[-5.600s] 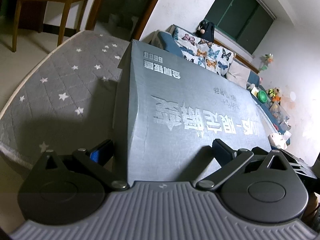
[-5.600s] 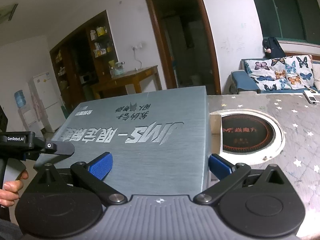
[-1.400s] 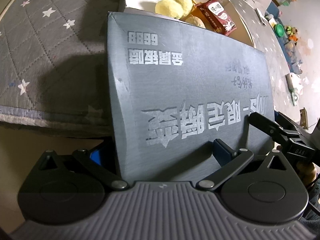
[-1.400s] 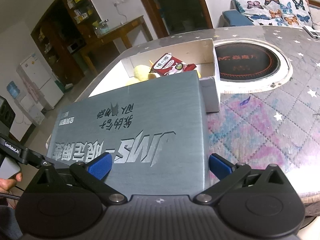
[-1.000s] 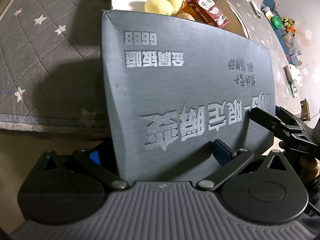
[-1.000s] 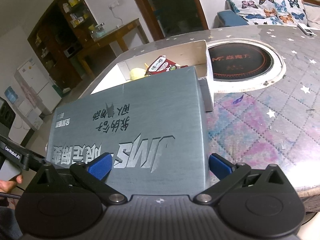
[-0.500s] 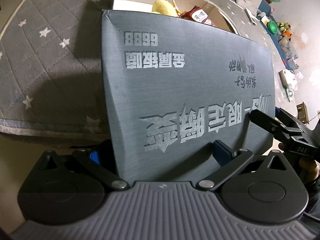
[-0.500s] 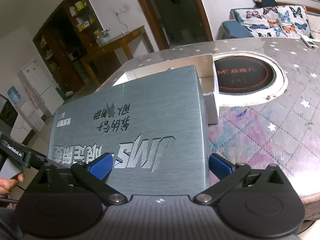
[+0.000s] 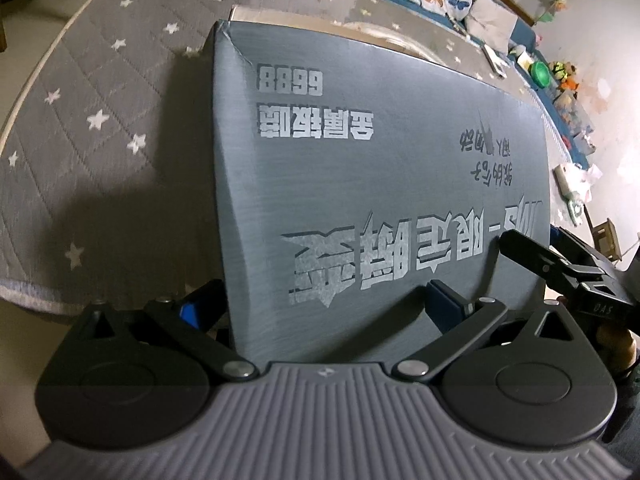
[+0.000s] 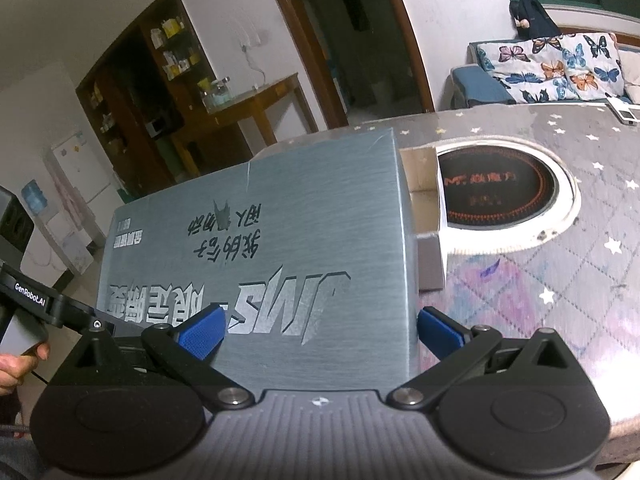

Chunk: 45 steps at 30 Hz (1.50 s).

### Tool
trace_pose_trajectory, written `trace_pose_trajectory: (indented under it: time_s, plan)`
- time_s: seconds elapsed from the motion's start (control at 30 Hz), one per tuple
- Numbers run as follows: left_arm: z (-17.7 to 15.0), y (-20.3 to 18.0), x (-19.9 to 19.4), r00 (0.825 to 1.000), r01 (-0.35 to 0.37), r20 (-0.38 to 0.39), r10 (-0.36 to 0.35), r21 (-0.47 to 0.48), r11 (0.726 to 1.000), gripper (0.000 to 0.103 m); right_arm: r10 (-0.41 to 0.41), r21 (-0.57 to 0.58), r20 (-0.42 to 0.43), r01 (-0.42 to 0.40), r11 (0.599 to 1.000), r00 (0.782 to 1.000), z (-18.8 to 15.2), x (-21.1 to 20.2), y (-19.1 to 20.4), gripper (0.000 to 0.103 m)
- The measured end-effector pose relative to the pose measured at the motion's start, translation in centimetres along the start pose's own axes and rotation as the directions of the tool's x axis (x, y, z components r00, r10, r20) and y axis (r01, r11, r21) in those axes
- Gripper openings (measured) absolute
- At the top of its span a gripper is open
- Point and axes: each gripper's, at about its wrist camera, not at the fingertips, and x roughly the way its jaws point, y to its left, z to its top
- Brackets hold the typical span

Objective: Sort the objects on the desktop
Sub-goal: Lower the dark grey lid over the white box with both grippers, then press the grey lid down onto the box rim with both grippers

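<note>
A grey box lid (image 9: 380, 184) with silver lettering fills both views and lies over the white box (image 10: 430, 264). Only the box's right end shows past the lid's edge, and a strip of its far rim (image 9: 280, 20) in the left wrist view. What is inside the box is hidden. My left gripper (image 9: 318, 306) is shut on the lid's near left corner. My right gripper (image 10: 320, 330) is shut on the lid (image 10: 280, 260) at its near right corner, one blue pad (image 10: 440, 332) against the side wall.
The grey star-patterned table cover (image 9: 100, 120) spreads to the left and beyond. A round built-in cooktop (image 10: 500, 188) sits right of the box. A white device (image 10: 626, 114) lies at the table's far right. A hand (image 10: 16, 368) holds the other gripper's handle.
The lid has moved forward and levelled over the box. The yellow plush and red packet seen inside earlier are now covered. Both grippers kept their hold.
</note>
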Motion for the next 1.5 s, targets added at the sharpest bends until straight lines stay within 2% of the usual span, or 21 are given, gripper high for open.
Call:
trace_pose_trajectory:
  time_s: [0.37, 0.83, 1.17, 1.5]
  plan:
    - [2.5, -0.6, -0.7, 0.996, 0.002, 0.094, -0.003, 0.018, 1.000, 0.103, -0.013, -0.011, 0.074, 0.014, 1.000, 0.997, 2.6, 0.8, -0.1, 0.103]
    - [6.7, 0.0, 0.0, 0.988, 0.016, 0.155, -0.018, 0.015, 1.000, 0.103, -0.038, 0.018, 0.128, 0.036, 0.999, 0.991, 5.9, 2.9, -1.4, 0.103]
    - [10.5, -0.2, 2.3, 0.985, 0.026, 0.174, -0.022, -0.022, 0.999, 0.103, -0.056, 0.032, 0.126, 0.053, 0.998, 0.990, 7.8, 5.7, -2.5, 0.103]
    - [12.5, 0.7, 3.6, 0.981, 0.025, 0.194, -0.017, -0.037, 0.999, 0.103, -0.059, 0.051, 0.112, 0.054, 0.997, 0.992, 9.2, 7.9, -3.3, 0.103]
